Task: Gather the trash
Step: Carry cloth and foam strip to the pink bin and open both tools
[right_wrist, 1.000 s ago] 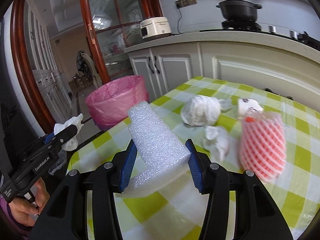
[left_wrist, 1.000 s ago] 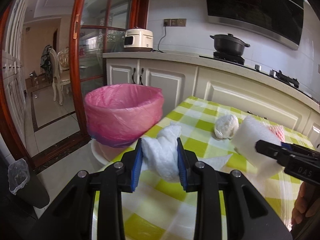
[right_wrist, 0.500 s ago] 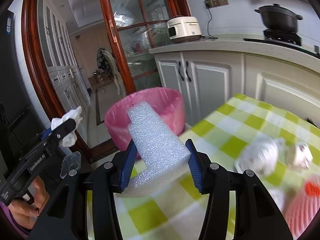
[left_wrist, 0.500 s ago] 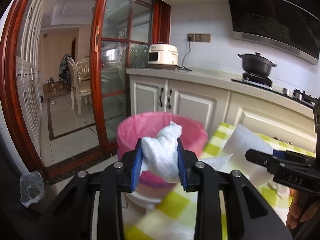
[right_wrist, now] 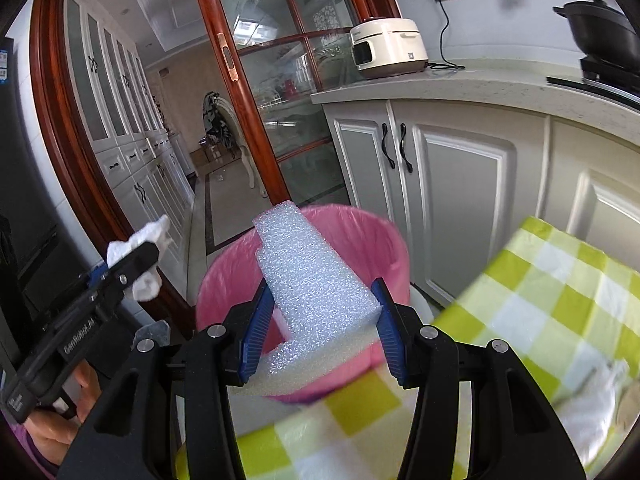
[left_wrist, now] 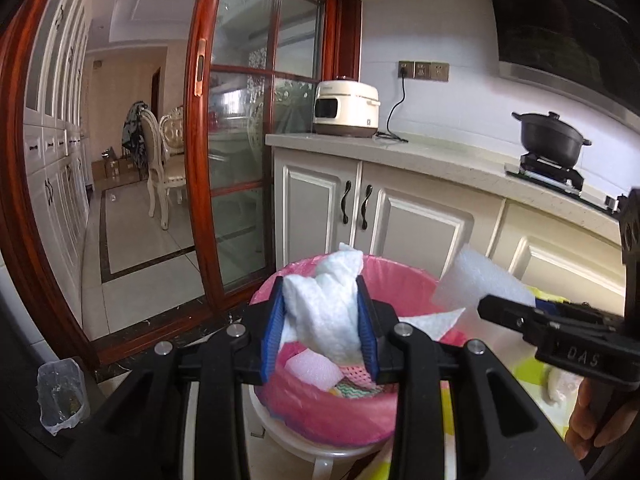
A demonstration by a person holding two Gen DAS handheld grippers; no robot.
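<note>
My left gripper point(left_wrist: 322, 328) is shut on a crumpled white tissue point(left_wrist: 326, 304) and holds it over the open mouth of the pink-lined trash bin point(left_wrist: 332, 412). My right gripper point(right_wrist: 320, 330) is shut on a white foam block point(right_wrist: 312, 280) and holds it just above the bin's rim point(right_wrist: 384, 232). The foam block also shows at the right of the left wrist view point(left_wrist: 480, 284). The tissue shows at the left of the right wrist view point(right_wrist: 140, 240). Foam and patterned scraps lie inside the bin.
The table with the green-and-white checked cloth point(right_wrist: 540, 300) lies to the right of the bin, with more white trash point(right_wrist: 592, 396) on it. White kitchen cabinets point(left_wrist: 400, 216) stand behind the bin. A red-framed glass door point(left_wrist: 240, 160) stands to the left.
Both grippers have swung left from over the table to the bin, each carrying its piece. The tissue and the foam block are now above the bin's mouth.
</note>
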